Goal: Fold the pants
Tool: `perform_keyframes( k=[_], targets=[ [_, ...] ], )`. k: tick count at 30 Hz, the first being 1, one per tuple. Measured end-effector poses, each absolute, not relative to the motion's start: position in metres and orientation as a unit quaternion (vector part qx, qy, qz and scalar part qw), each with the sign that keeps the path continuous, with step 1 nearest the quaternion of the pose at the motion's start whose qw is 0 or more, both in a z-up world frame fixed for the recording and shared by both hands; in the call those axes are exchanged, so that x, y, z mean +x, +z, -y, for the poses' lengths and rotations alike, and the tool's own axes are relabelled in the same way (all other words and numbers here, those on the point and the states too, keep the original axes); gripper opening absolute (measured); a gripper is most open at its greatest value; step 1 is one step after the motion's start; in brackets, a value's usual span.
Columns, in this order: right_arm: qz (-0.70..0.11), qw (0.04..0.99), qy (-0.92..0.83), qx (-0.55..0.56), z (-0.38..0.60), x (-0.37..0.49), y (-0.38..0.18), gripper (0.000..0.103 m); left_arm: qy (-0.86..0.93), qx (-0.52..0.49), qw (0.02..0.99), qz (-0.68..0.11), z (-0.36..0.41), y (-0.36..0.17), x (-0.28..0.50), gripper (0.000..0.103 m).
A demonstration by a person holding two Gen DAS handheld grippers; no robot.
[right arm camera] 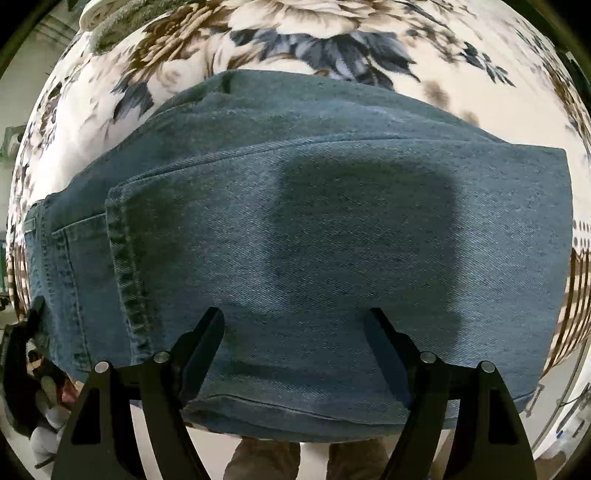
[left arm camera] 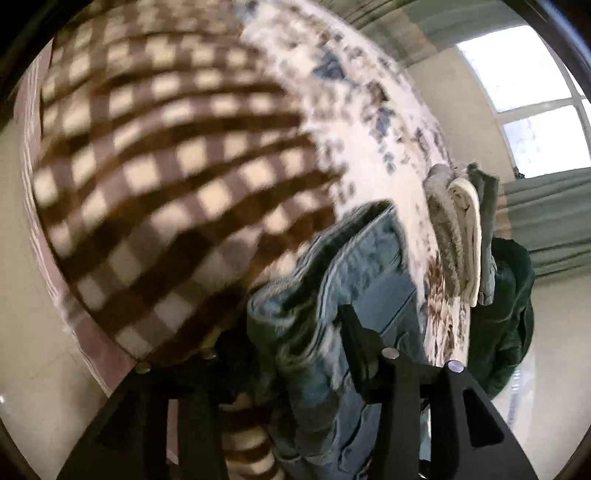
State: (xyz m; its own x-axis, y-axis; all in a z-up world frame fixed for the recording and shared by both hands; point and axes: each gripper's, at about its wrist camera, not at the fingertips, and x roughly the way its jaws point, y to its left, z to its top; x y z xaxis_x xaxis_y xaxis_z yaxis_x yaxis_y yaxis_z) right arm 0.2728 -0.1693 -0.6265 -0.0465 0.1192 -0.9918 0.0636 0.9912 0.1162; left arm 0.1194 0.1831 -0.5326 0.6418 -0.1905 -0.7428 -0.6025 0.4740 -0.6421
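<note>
The blue denim pants [right arm camera: 314, 229] lie folded in a thick rectangle on a floral blanket [right arm camera: 306, 33], hem and back pocket at the left. My right gripper [right arm camera: 295, 325] hovers open just above the fold's near edge, fingers apart and empty. In the left wrist view the same pants [left arm camera: 332, 288] show edge-on as stacked layers. My left gripper [left arm camera: 291, 332] has denim between its fingers; its right finger [left arm camera: 360, 332] shows, the left one is mostly hidden in shadow. The view is blurred.
A brown-and-cream checked blanket [left arm camera: 155, 177] covers the left of the bed. Several folded garments [left arm camera: 469, 229] are stacked at the floral blanket's far edge, a dark green jacket [left arm camera: 506, 314] beside them. A window [left arm camera: 524, 99] and green curtains stand beyond.
</note>
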Motion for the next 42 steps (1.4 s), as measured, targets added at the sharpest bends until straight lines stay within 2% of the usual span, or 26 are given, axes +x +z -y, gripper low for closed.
perform_keyframes(
  k=[5,8,10,16,17,18,21,31,38,42],
  targets=[
    [-0.723,0.688,0.023,0.063,0.171,0.273,-0.628,0.081,0.13,-0.473,0.774,-0.401,-0.183,-0.529,0.129,0.044],
    [-0.723,0.688,0.022,0.062,0.176,0.272,-0.629,0.081,0.129,-0.469,0.776,-0.401,-0.184,-0.535,0.134,0.041],
    [-0.721,0.689,0.02,0.065,0.176,0.269,-0.629,0.081,0.12,-0.433,0.8,-0.397,-0.176,-0.528,0.139,0.035],
    [-0.722,0.689,0.022,0.06,0.175,0.262,-0.63,0.081,0.119,-0.448,0.793,-0.396,-0.178,-0.547,0.142,0.038],
    [-0.722,0.689,0.022,0.061,0.173,0.261,-0.631,0.081,0.123,-0.443,0.795,-0.396,-0.177,-0.545,0.14,0.034],
    [-0.722,0.689,0.023,0.064,0.174,0.261,-0.631,0.081,0.12,-0.436,0.802,-0.389,-0.177,-0.54,0.139,0.026],
    [-0.719,0.69,0.024,0.077,0.178,0.259,-0.629,0.081,0.114,-0.406,0.826,-0.373,-0.171,-0.516,0.132,0.021],
    [-0.717,0.684,0.049,0.124,0.214,0.253,-0.62,0.081,0.106,-0.353,0.86,-0.352,-0.134,-0.447,0.126,0.016],
    [-0.704,0.692,0.05,0.155,0.269,0.254,-0.606,0.08,0.036,-0.31,0.891,-0.328,-0.065,-0.39,0.133,0.016],
    [-0.688,0.7,0.038,0.187,0.316,0.243,-0.583,0.08,-0.049,-0.295,0.9,-0.316,-0.001,-0.355,0.143,0.015]
  ],
)
